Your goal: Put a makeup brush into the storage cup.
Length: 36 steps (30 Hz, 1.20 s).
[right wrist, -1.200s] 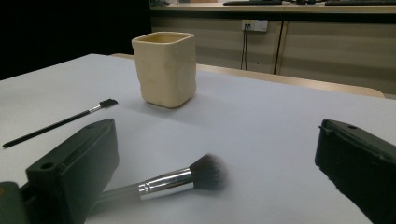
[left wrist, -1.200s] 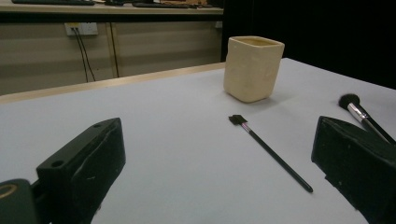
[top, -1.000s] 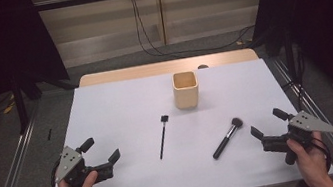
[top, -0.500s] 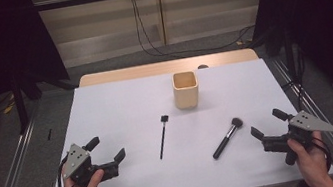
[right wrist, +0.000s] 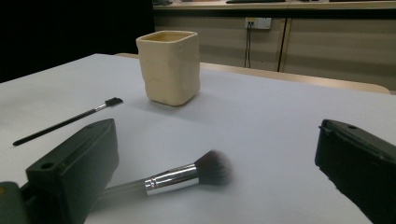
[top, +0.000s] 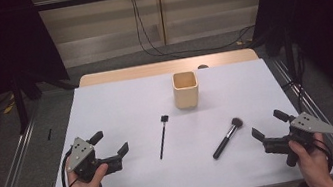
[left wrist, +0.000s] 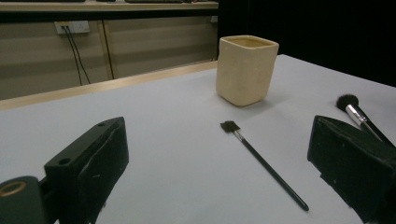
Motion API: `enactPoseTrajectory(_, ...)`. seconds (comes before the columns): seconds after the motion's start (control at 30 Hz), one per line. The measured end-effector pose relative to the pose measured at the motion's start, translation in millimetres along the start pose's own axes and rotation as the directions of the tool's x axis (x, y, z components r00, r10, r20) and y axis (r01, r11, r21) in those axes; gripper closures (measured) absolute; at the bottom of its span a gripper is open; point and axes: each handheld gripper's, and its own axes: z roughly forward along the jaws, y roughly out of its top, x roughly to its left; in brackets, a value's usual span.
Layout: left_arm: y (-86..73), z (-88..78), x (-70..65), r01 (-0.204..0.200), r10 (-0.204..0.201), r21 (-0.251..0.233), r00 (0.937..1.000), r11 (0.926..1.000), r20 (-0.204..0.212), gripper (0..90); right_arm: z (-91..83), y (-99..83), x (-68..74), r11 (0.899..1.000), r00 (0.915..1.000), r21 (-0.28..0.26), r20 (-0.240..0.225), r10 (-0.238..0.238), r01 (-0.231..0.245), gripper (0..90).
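A cream square cup (top: 186,89) stands upright on the white table (top: 121,105), toward the back. In front of it lie a thin black brush (top: 163,137) and a thicker makeup brush (top: 227,137) with a dark tuft. My left gripper (top: 110,142) is open at the front left, its jaws facing the thin brush (left wrist: 264,163) and the cup (left wrist: 246,70). At the front right my right gripper (top: 268,124) is open too. The makeup brush (right wrist: 182,176) lies just ahead of its jaws, with the cup (right wrist: 170,66) farther off. Neither holds anything.
The table's wooden far edge (top: 165,67) runs behind the cup. Metal rails (top: 11,179) flank the table on the floor, and cables (top: 146,41) hang down the back wall. Bare white surface lies between the two grippers.
My left gripper has shifted a little to the right and turned inward toward the thin brush. The right gripper and the objects have stayed put.
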Motion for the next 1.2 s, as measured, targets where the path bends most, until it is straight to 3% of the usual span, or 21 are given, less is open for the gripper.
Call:
enactPoseTrajectory(0.1,3.7,3.5,0.2,-0.001,0.001,0.004,1.0,1.0,-0.004,4.0,0.7,0.0,-0.5,1.0,1.0,0.0,0.002,0.0,0.0,0.0)
enactPoseTrajectory(0.2,6.7,9.1,0.4,-0.014,0.014,0.0,0.9994,0.9999,-0.032,4.0,2.5,-0.1,-1.5,1.0,1.0,0.005,0.003,0.005,-0.005,0.0)
enactPoseTrajectory(0.3,9.2,13.5,-0.2,-0.014,0.014,-0.001,0.9995,0.9999,-0.029,4.0,2.7,0.6,-1.3,1.0,0.9999,0.001,-0.009,0.011,-0.011,0.0)
enactPoseTrajectory(0.67,20.0,29.3,-10.4,-0.033,0.033,-0.009,0.9995,0.9994,0.003,3.7,7.1,1.0,0.5,1.0,0.9997,0.011,-0.026,-0.001,0.001,0.0)
enactPoseTrajectory(0.83,25.5,41.3,-15.9,-0.035,0.035,-0.012,0.9987,0.9993,0.037,4.0,8.4,1.1,0.2,1.0,0.9996,0.014,-0.03,0.002,-0.002,0.0)
enactPoseTrajectory(1.2,38.5,64.6,-19.2,-0.035,0.036,-0.021,0.998,0.9992,0.053,4.3,8.0,1.1,0.5,1.0,0.9995,0.01,-0.03,0.005,-0.005,0.0)
